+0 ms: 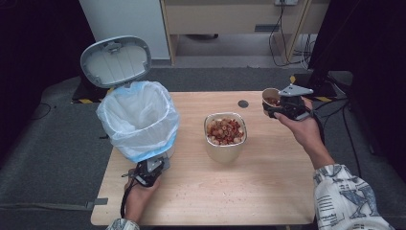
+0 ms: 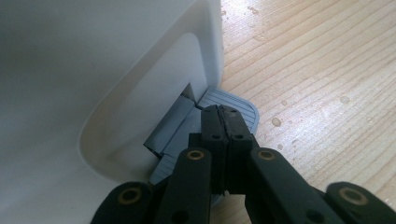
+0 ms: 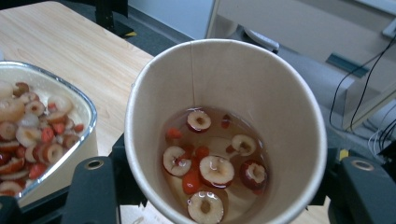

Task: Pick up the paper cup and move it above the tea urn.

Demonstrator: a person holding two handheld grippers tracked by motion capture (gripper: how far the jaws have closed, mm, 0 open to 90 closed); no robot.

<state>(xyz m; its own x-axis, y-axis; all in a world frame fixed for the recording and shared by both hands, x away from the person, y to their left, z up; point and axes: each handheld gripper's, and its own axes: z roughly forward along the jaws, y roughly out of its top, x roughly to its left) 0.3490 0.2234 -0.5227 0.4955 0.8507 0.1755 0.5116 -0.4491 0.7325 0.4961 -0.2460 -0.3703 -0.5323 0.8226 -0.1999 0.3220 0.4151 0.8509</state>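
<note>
Brown paper cup (image 3: 224,130), one, clamped in right gripper (image 1: 286,106); its camera reveals fruit slices (image 3: 215,170). Left gripper (image 2: 223,122), clenched empty, presses one bin pedal (image 2: 233,105).

Black brass-riveted fingers (image 2: 223,135), trailing cable, white blue-patterned sleeve (image 1: 342,196).

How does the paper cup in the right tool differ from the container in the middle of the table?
The paper cup is round, brown and held off the table, tilted, by the right tool; the container is squarish, shiny-rimmed and stands on the table. The cup holds a few slices in liquid; the container is heaped. Both hold the same red-and-white slices.
</note>
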